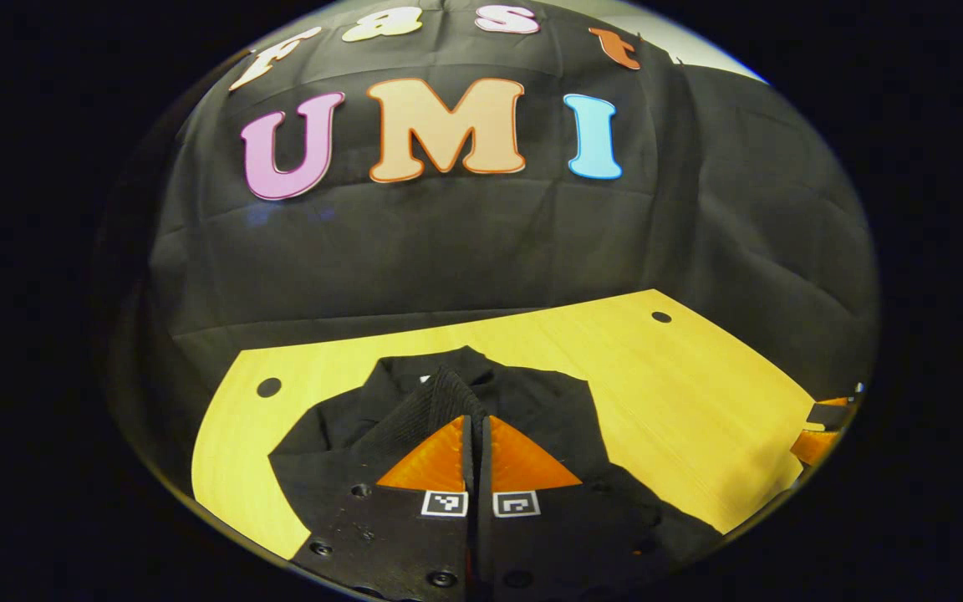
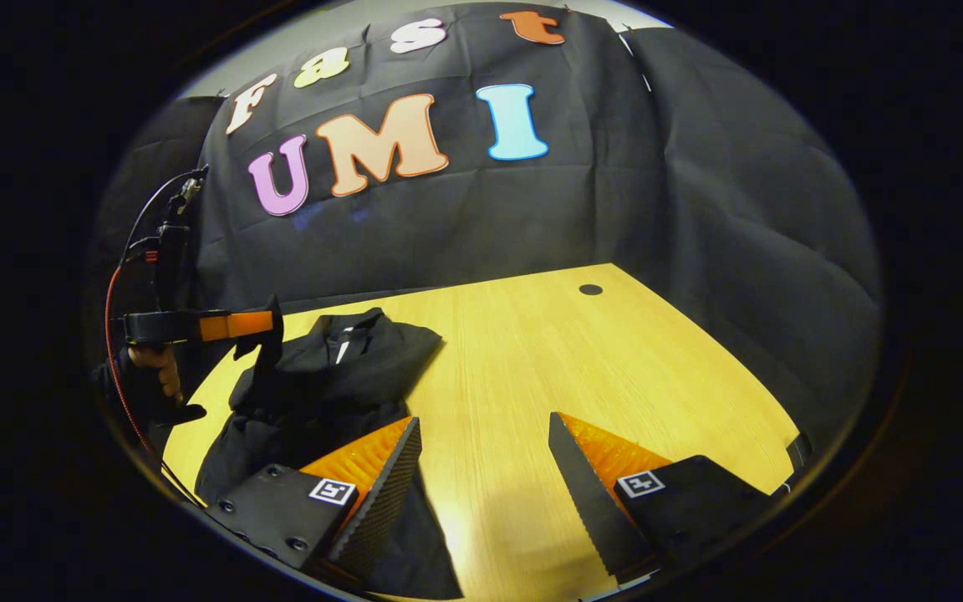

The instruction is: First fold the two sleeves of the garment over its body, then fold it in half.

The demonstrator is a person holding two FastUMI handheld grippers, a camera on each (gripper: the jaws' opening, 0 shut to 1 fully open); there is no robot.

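Two tools work over one dark garment (image 2: pixel 339 368) on a pale wood-grain counter (image 2: pixel 532 359). The garment is soft, matte black cloth, crumpled into low folds, with a small white tag at its collar. In the right gripper view it lies at about 9 o'clock on the counter; its long axis runs from the near left edge toward the far wall, collar end farthest. The left tool (image 2: pixel 268 330), seen there side-on at 9 o'clock, has pinched a ribbed black strip of the cloth and lifts it above the pile; a hand (image 2: pixel 155 368) grips its handle, and a red cable (image 2: pixel 114 334) loops behind. In the left gripper view the left tool (image 1: pixel 477 422) has its jaws pressed together on that ribbed edge, the garment (image 1: pixel 532 410) spread just beyond. The right tool (image 2: pixel 481 439) stands wide and holds nothing; its ridged left finger (image 2: pixel 381 477) overlaps the garment's near hem, and bare counter lies between the jaws. Round dark holes (image 2: pixel 590 289) mark the counter's far corners. Black cloth wall (image 2: pixel 699 209) closes the background.
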